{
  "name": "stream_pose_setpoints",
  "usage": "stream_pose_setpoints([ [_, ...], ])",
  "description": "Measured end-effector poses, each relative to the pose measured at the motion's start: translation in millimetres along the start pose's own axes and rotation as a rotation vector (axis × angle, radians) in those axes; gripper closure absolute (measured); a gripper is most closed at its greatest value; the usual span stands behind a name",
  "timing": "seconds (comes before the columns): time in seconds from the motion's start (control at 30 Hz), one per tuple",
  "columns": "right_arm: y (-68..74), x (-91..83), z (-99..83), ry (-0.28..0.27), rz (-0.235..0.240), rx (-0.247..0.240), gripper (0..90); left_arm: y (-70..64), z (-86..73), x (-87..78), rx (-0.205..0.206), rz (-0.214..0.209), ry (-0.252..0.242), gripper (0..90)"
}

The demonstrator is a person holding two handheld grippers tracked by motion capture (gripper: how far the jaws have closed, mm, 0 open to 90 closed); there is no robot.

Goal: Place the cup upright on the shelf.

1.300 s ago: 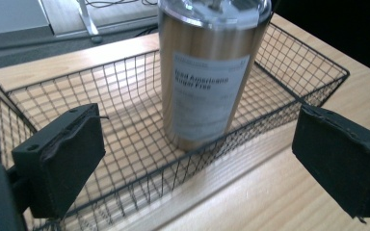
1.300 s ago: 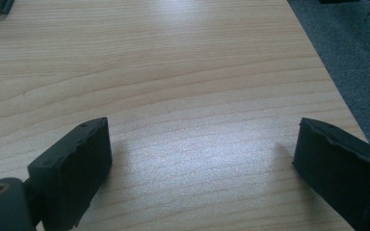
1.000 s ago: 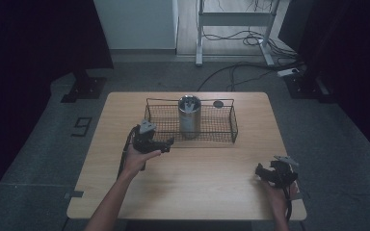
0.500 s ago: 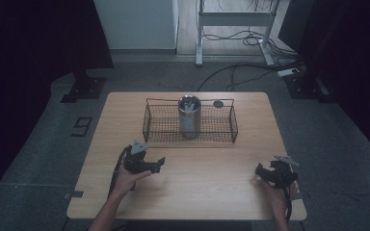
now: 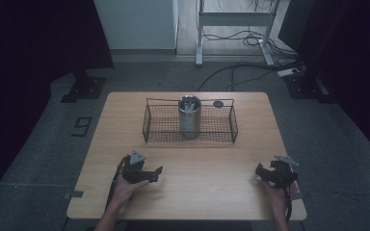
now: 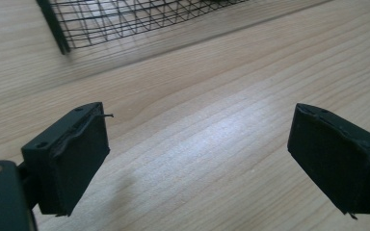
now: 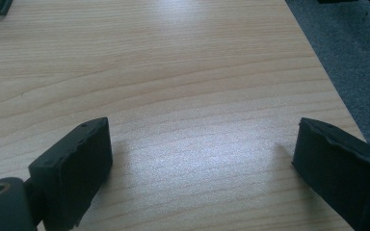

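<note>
One wire basket (image 5: 190,124) — one metal canister (image 5: 190,116) inside; one small dark disc (image 5: 218,104); two hand-held grippers — left (image 5: 155,173), right (image 5: 261,172).
</note>
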State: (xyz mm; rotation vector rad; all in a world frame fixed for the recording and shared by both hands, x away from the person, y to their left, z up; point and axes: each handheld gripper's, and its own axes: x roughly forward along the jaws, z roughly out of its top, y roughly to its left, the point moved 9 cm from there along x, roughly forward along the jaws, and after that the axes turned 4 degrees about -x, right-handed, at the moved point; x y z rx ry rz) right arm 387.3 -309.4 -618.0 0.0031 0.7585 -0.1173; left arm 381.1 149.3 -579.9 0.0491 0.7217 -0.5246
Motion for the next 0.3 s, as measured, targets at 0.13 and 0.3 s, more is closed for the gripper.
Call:
stream_pose_setpoints([
  [0.13, 0.0, 0.0, 0.0, 0.000, 0.000, 0.000, 6.4, -1.6, -2.2, -0.6, -0.005, -0.003, 0.001, 7.5],
  [0.3, -0.1, 0.0, 0.0, 0.000, 0.000, 0.000, 6.4, -0.3, -2.8, -4.5, -0.034, -0.002, -0.011, 7.7],
])
